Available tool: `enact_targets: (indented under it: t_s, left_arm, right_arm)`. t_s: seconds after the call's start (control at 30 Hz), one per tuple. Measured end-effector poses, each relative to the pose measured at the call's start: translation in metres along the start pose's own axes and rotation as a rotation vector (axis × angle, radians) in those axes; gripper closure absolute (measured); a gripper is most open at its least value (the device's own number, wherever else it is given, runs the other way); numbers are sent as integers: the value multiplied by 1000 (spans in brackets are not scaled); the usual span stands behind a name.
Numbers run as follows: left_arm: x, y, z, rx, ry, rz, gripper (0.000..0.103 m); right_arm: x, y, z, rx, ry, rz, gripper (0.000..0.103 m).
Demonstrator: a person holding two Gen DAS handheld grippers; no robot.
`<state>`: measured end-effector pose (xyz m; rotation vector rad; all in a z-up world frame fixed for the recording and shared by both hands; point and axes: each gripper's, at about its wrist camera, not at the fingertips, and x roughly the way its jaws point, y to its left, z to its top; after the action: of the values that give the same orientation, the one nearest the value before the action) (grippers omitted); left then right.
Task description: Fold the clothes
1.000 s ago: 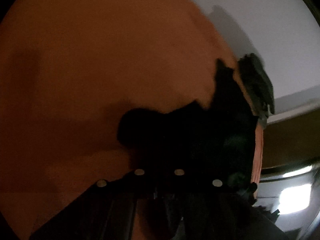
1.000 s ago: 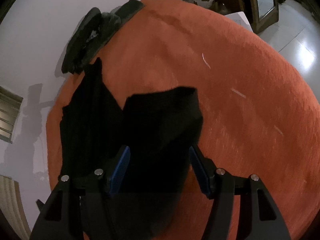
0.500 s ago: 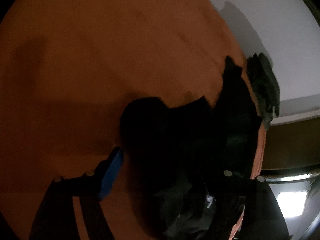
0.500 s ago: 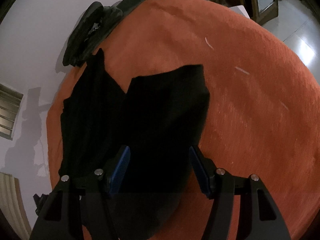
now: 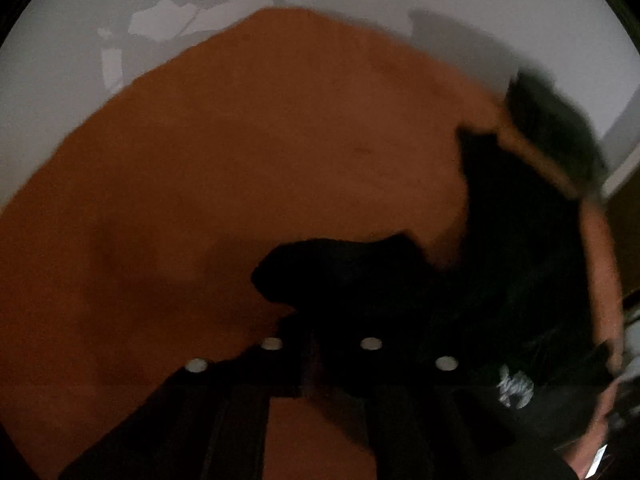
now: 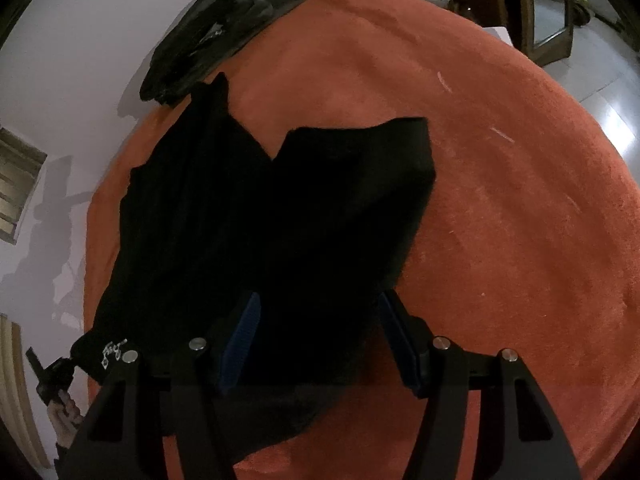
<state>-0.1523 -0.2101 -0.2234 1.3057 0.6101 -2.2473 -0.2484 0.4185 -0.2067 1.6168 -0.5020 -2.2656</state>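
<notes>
A black garment (image 6: 224,208) lies spread on a round orange surface (image 6: 500,200), with one part folded over into a flap (image 6: 352,184). My right gripper (image 6: 322,320) hovers over the near end of that flap. It is open, and its blue pads (image 6: 244,336) stand apart on either side of the cloth. In the blurred left wrist view the garment (image 5: 512,264) fills the lower right, and a rounded fold (image 5: 340,272) reaches into my left gripper (image 5: 320,320). Its jaws are closing with cloth between them. The pads are lost in the dark.
A heap of dark clothes (image 6: 216,28) sits at the far rim of the orange surface (image 5: 240,160), and the left wrist view shows this heap (image 5: 556,128) too. White print (image 6: 114,350) marks the garment's near left corner. A hand (image 6: 60,408) grips a dark tool beside that corner. Pale floor and wooden furniture (image 6: 548,12) surround the surface.
My left gripper went from shut to wide open, then narrowed again, and tilted up so the pale background shows. My right gripper drew back along the flap, its jaws unchanged.
</notes>
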Motion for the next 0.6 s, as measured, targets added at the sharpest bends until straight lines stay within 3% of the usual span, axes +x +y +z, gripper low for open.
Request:
enact_targets:
  t_s: [0.1, 0.2, 0.33, 0.4, 0.5, 0.6]
  left_arm:
    - [17, 15, -21, -85, 53, -49, 55]
    - [12, 41, -34, -235, 30, -100, 43]
    - [-4, 79, -65, -464, -11, -196, 36]
    - [-7, 86, -81, -529, -13, -227, 35]
    - [-6, 83, -103, -584, 31, -268, 35]
    - [-12, 55, -114, -559, 72, -311, 35]
  right_arm:
    - [2, 0, -4, 3, 14, 8, 42]
    - [-3, 2, -4, 1, 10, 17, 42]
    - [-7, 11, -8, -15, 0, 36, 42]
    - [-6, 17, -12, -25, 11, 49, 42]
    - [-6, 30, -21, -58, 28, 64, 42]
    - [-8, 45, -34, -114, 47, 62, 42]
